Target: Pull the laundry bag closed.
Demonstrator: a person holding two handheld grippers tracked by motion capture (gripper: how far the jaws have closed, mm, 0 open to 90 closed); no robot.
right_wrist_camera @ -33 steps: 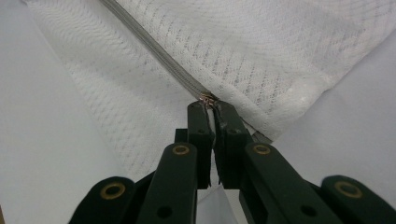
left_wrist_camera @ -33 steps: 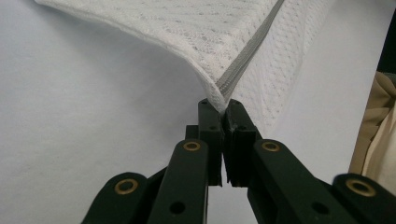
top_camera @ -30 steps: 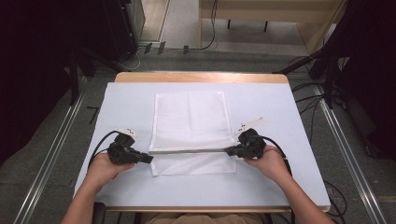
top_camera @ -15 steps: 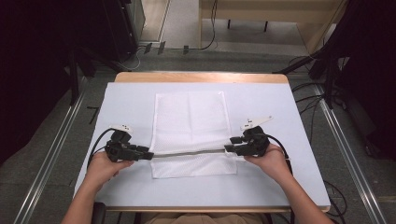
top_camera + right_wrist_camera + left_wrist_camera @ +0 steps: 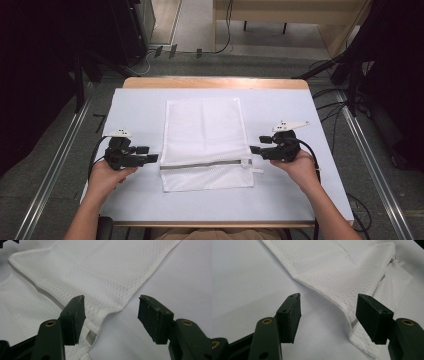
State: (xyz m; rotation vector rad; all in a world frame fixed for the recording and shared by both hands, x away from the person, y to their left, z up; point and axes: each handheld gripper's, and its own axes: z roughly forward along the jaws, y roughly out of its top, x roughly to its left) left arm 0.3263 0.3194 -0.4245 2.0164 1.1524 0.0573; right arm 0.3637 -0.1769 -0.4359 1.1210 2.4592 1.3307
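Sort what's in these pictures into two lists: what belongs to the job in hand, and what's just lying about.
In the job:
- white mesh bag, flat on the table, zipper across its near part
- left gripper, jaws just opened, off the bag's left edge
- right gripper, jaws just opened, off the bag's right edge

Lying about:
- white table cover
- floor cables beyond the table

Premises: a laboratory or test room set up for recording. A wooden table (image 5: 215, 82) under a white cover (image 5: 140, 107) stands between metal floor rails (image 5: 57, 165). Cables (image 5: 227, 30) trail over grey carpet on the far side. Dark equipment racks (image 5: 127, 25) stand far left.
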